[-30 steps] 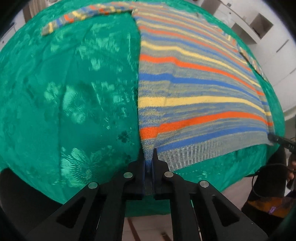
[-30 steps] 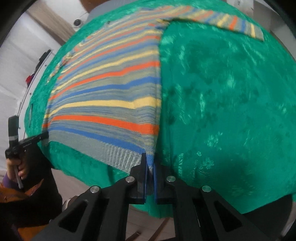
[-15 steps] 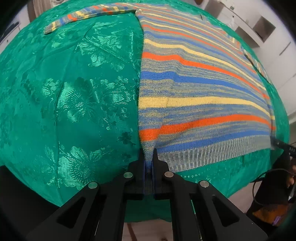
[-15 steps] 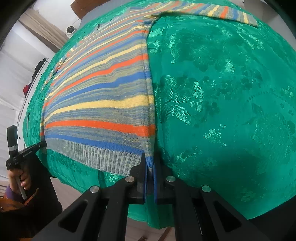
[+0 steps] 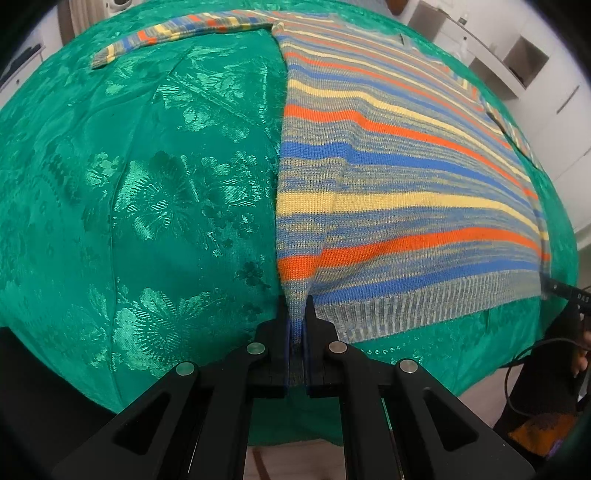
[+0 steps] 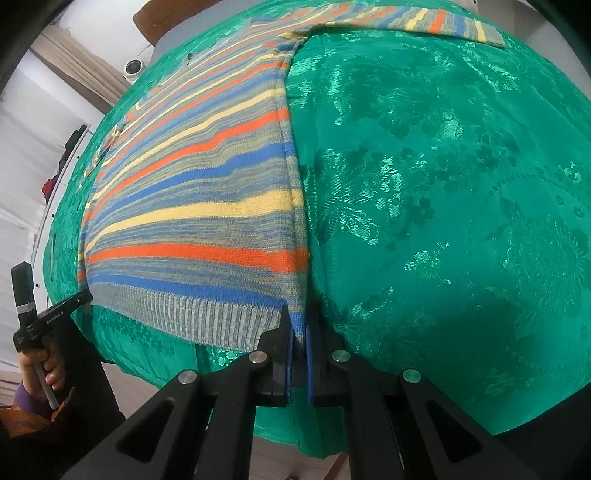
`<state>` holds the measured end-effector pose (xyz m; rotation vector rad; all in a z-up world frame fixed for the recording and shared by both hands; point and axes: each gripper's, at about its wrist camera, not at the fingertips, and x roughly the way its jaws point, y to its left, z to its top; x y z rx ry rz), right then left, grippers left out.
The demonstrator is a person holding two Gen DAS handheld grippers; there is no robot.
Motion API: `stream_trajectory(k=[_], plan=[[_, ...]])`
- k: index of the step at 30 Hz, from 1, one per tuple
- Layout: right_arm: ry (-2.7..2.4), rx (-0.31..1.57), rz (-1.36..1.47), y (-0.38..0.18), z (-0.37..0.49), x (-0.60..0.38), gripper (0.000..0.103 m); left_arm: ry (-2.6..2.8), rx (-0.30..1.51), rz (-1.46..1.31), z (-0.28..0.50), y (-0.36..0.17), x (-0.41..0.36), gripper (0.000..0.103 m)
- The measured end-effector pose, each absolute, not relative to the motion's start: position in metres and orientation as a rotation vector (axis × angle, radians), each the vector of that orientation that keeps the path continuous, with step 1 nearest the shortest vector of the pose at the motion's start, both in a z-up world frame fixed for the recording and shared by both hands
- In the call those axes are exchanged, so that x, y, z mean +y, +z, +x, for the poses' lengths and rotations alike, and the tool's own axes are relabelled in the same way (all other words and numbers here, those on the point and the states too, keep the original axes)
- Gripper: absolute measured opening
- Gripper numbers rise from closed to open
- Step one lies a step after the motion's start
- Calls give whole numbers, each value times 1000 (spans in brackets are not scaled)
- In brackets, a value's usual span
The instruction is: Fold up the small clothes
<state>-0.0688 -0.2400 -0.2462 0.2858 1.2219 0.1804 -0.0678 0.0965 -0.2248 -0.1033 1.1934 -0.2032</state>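
Observation:
A striped knit sweater in grey, blue, orange and yellow lies flat on a green floral tablecloth. My left gripper is shut on the sweater's near left hem corner. My right gripper is shut on the near right hem corner of the sweater. One sleeve stretches out to the far left, the other sleeve to the far right. The ribbed hem runs along the table's near edge.
The tablecloth covers the whole table and hangs over its near edge. The other gripper shows at the side of each view: the right one, the left one with a hand on it. White cabinets stand behind.
Both grippers have moved forward over the table with the hem corners still held. The sweater's body now looks closer and its side edges are slightly lifted.

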Motion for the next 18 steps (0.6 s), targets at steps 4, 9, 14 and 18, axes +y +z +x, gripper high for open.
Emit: stream_trajectory(k=[4, 9, 14, 18], plan=[[173, 1221, 282, -247, -68, -239, 4, -201, 1188, -98, -69, -225, 95, 4], [169, 1221, 287, -247, -68, -240, 3, -202, 1188, -106, -69, -225, 96, 4], [169, 1223, 289, -248, -68, -240, 3, -198, 1184, -102, -70, -225, 95, 4], [169, 1223, 294, -248, -68, -240, 3, -198, 1184, -106, -70, -226, 95, 4]])
